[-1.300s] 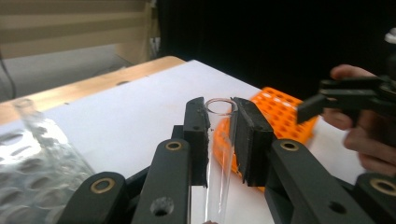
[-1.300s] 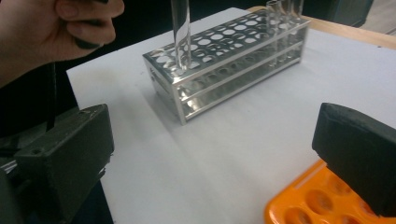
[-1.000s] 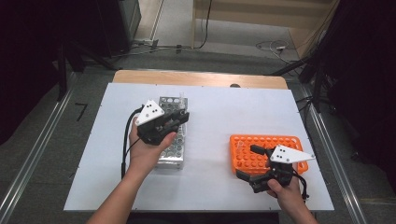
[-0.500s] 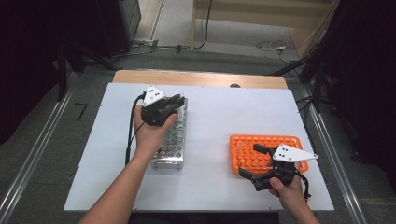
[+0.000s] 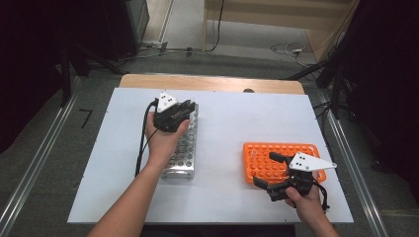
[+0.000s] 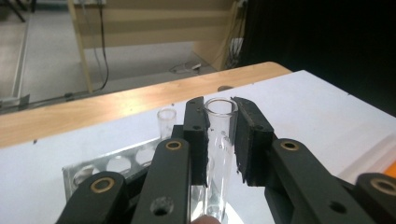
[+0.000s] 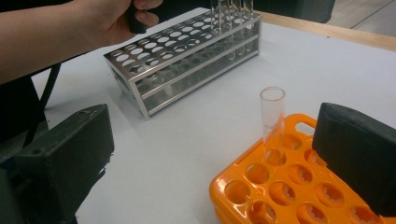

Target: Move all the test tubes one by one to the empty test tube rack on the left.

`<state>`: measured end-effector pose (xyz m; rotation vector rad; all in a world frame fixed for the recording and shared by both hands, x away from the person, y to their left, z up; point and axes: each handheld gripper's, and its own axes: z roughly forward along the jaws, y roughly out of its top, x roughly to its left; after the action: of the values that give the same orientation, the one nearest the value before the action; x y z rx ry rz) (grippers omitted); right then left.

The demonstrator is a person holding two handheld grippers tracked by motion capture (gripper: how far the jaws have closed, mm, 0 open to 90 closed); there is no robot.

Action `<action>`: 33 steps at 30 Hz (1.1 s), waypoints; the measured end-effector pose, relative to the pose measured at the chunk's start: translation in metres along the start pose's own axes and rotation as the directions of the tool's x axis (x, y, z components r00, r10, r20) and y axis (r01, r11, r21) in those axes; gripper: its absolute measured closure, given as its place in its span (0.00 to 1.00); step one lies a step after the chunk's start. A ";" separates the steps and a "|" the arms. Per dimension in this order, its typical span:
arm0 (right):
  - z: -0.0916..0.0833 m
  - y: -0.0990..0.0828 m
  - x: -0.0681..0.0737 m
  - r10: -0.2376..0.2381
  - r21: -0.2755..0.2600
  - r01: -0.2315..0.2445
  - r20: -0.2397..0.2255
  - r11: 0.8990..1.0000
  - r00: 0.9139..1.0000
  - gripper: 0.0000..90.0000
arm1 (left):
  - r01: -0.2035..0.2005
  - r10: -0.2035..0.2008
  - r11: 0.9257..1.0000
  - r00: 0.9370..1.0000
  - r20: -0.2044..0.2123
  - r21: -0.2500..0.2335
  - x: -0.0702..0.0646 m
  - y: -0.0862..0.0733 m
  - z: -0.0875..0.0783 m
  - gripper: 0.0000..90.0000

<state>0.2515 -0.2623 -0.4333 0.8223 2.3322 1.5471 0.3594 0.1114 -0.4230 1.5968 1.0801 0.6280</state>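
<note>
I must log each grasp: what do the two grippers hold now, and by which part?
The left gripper has a glass test tube between its fingers, just below the rim; contact cannot be told. The right gripper holds nothing.

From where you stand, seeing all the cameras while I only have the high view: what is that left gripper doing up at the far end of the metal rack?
Observer: The left gripper has a clear glass tube between its jaws; the tube stands upright in the metal rack.
Operator: Squeezed tight?
Observer: The left pad looks against the glass, but I see a sliver of gap on the other side, so I cannot tell.
Operator: Any other tubes in that rack?
Observer: Yes, a second tube stands just beyond it.
Operator: And the orange tray?
Observer: One tube stands in a corner hole of the orange tray, between the wide-open jaws of the right gripper.
</note>
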 end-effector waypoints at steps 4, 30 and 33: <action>0.000 -0.001 -0.002 0.004 -0.001 -0.004 0.004 1.000 1.000 0.00 | -0.003 0.003 0.999 1.000 -0.010 0.036 -0.001 -0.005 0.000 0.84; 0.003 -0.001 -0.005 0.013 0.007 -0.013 0.025 1.000 1.000 0.00 | 0.030 -0.037 0.993 0.997 0.067 0.114 -0.006 -0.004 -0.015 0.40; 0.003 -0.001 -0.007 0.020 0.010 -0.021 0.029 1.000 0.999 0.00 | 0.032 -0.042 0.995 0.994 0.104 0.095 -0.009 -0.005 -0.025 0.28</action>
<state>0.2586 -0.2642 -0.4361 0.8678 2.3209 1.5221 0.3326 0.1153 -0.4187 1.6677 1.0703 0.4685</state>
